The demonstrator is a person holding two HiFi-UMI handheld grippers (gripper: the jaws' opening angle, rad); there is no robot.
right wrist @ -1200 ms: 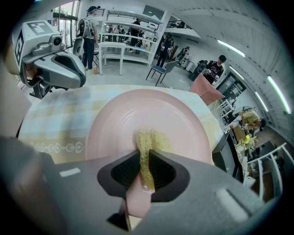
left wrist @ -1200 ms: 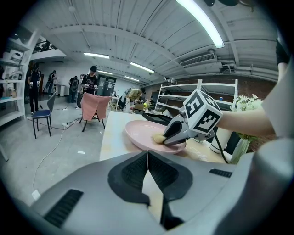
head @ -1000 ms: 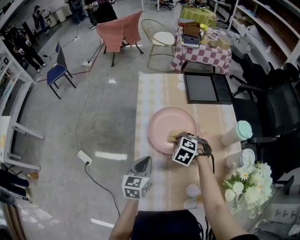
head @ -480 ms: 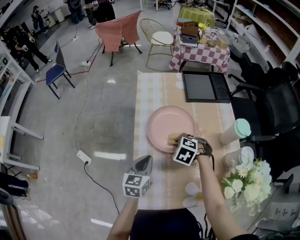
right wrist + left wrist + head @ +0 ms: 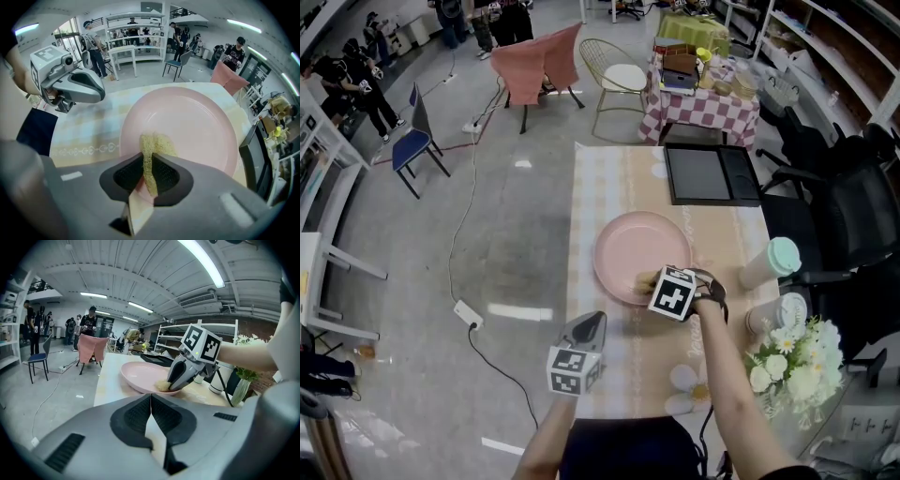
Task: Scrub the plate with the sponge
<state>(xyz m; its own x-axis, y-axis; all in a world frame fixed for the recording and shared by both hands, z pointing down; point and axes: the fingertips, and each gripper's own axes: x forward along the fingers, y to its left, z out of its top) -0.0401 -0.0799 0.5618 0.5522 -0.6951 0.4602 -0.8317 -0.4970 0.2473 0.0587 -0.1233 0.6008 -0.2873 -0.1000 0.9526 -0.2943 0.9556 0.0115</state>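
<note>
While poised above the near left edge of the desk, left claw with jaws pressed flat together, nothing between them. Near the right corner, white flowers.

Just beyond, toward the desk's middle: right claw, jaws drawn narrow and clamped on the yellow sponge. Sponge squeezed thin between the pads, its free end fanned out and touching the pink plate inside the near rim. Plate flat on the desk, slightly nearer the left edge than the right.

Along the right edge, level with the plate: pale cup with a teal lid, upright.

At the far right corner, black tray, apart from the plate.
</note>
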